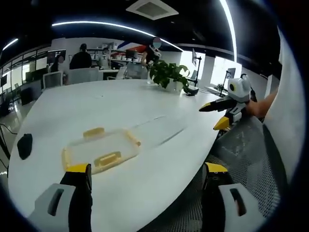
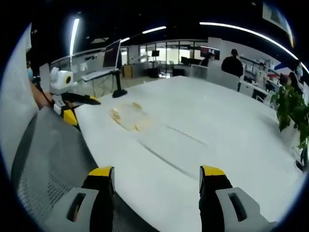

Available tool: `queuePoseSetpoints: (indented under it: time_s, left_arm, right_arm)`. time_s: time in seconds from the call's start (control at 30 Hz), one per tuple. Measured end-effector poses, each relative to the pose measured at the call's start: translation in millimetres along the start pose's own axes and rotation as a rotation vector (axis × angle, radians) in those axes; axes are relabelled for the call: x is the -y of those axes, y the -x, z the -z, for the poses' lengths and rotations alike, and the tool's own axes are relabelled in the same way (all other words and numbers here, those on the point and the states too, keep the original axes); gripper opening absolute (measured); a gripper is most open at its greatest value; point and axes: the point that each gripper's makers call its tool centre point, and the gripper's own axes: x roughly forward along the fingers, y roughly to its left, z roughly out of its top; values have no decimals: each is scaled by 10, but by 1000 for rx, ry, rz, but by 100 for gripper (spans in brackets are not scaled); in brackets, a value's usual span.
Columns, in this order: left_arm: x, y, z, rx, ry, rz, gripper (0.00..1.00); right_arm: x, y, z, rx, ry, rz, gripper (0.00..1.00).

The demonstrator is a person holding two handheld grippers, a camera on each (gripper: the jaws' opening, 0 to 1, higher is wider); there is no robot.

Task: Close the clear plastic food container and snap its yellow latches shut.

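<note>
The left hand-held gripper (image 1: 147,176) hangs released, jaws spread, over the near edge of the white worktop (image 1: 145,101). The right hand-held gripper (image 2: 157,180) is likewise released and holds nothing. The clear plastic food container (image 1: 101,149) with yellow latches (image 1: 107,159) lies near that edge, just beyond the left jaws.

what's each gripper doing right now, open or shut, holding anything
Left gripper: open, holding nothing, near the clear container.
Right gripper: open, holding nothing, over the white table.
</note>
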Motion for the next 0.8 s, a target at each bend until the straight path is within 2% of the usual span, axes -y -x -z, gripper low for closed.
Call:
queuePoseSetpoints:
  time_s: [0.4, 0.53, 0.63, 0.8]
  left_arm:
    - [-39, 28, -38, 8, -7, -19, 97]
    - [-26, 26, -33, -1, -14, -5, 96]
    - [-4, 12, 11, -34, -27, 20, 94]
    - [-33, 4, -14, -46, -44, 38, 92]
  right_arm:
    - [-2, 5, -37, 4, 2, -2, 70]
    - [4, -3, -49, 1, 1, -4, 70]
    - [-7, -14, -50, -10, 17, -9, 70]
    - [-66, -58, -83, -27, 54, -45, 69]
